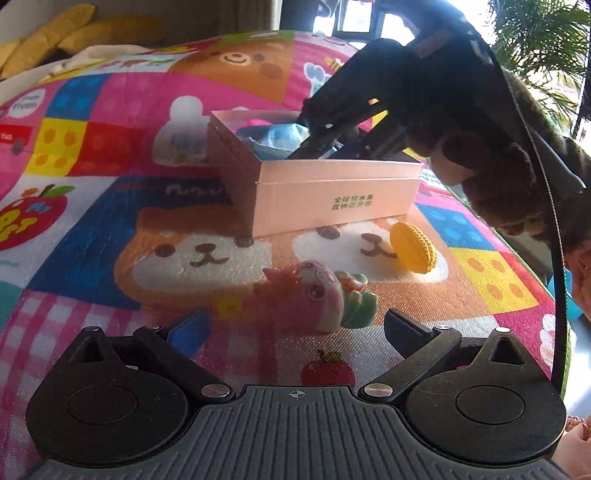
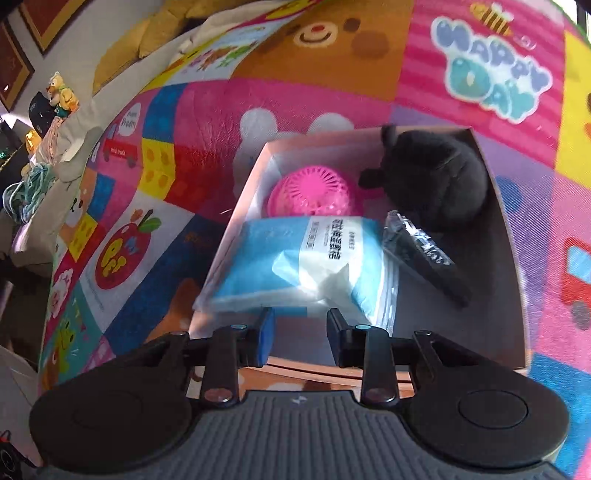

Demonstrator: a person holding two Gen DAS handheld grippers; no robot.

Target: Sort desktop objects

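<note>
A pink cardboard box (image 1: 332,188) stands on the colourful play mat. In the right wrist view the box (image 2: 509,258) holds a pink ball (image 2: 310,192), a black plush toy (image 2: 436,177), a blue packet (image 2: 303,262) and a black wrapped item (image 2: 421,254). My right gripper (image 2: 301,325) is open and empty over the box's near edge; it also shows in the left wrist view (image 1: 325,140) above the box. My left gripper (image 1: 295,328) is open and empty just short of a pink and green squishy toy (image 1: 321,299). A yellow corn toy (image 1: 413,247) lies right of it.
The play mat (image 1: 92,229) covers the whole surface. Yellow cushions (image 1: 55,33) lie beyond its far edge. A plant (image 1: 535,44) stands at the back right. Plush toys and clutter (image 2: 48,110) sit on furniture at the left in the right wrist view.
</note>
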